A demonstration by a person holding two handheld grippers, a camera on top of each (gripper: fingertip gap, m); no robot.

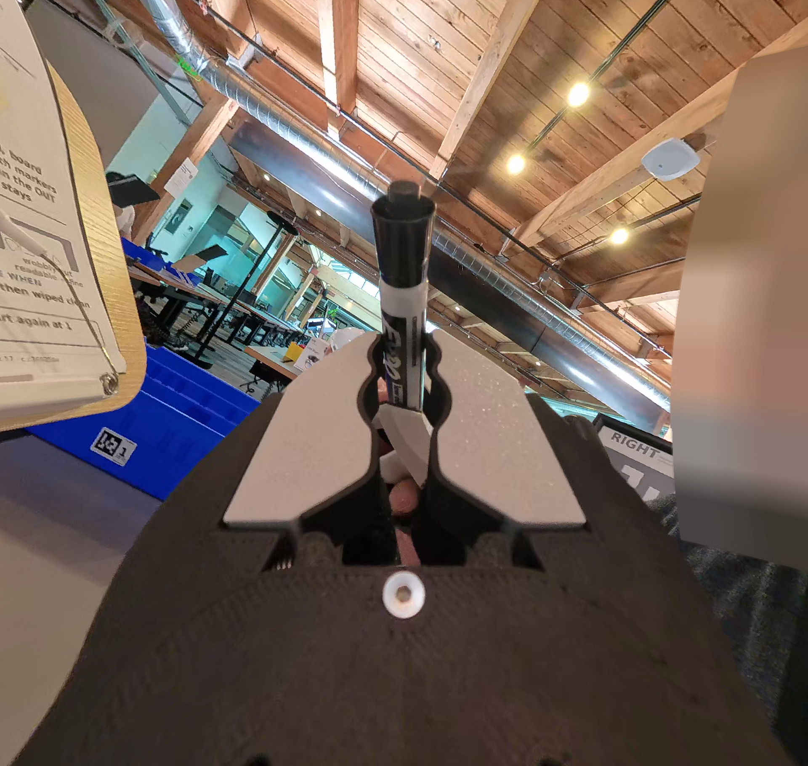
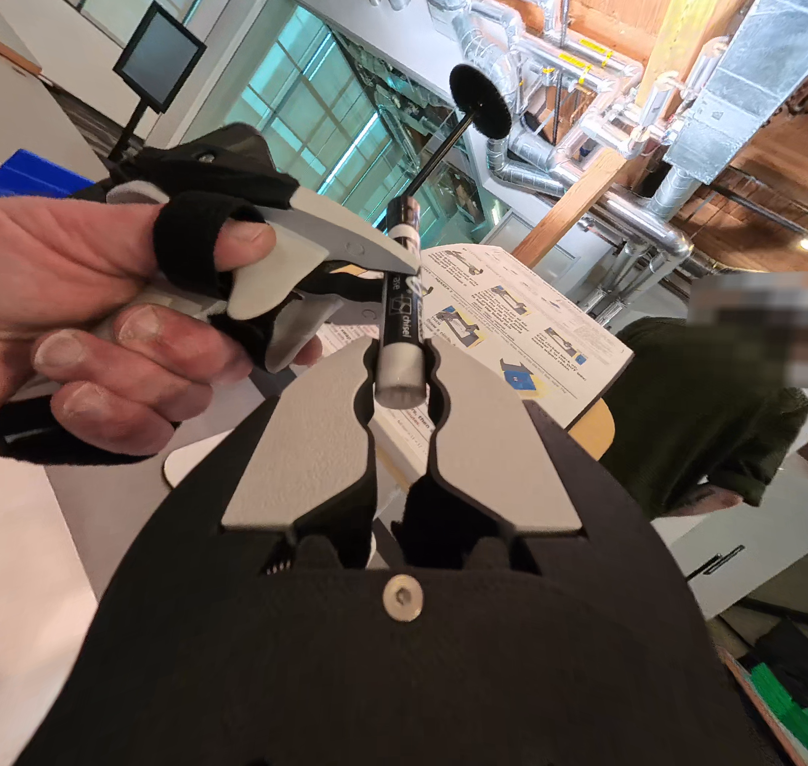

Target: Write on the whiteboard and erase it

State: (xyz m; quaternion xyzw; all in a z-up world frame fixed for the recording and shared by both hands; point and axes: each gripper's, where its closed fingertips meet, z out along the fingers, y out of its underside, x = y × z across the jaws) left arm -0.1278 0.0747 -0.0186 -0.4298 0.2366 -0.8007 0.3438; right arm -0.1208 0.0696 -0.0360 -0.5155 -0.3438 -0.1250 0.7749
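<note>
Marker (image 1: 404, 290) stands straight up out of my left gripper (image 1: 403, 343), its black cap end pointing toward the wooden ceiling and its labelled barrel running down through the notch between my two grey fingers (image 1: 332, 395). Both scalloped inner edges close in against the barrel, so my left jaws are clenched on it — the cap and a white band sit well above the tips. Seen from my right side, the same marker (image 2: 400, 330) crosses between my right gripper (image 2: 400, 378) fingers as well: its pale butt end lies in the rounded hollow of the right jaws, just inside the tips. Whether my right pads (image 2: 476, 417) truly press on that end I cannot tell; they sit just beside it on either side. My left gripper's grey tip (image 2: 376, 251) meets the barrel higher up, with a hand (image 2: 109, 308) strapped behind it. Beyond the marker lies a printed instruction sheet (image 2: 524, 321) on a board, and a blue bin (image 1: 175, 404) sits off to the left.
</note>
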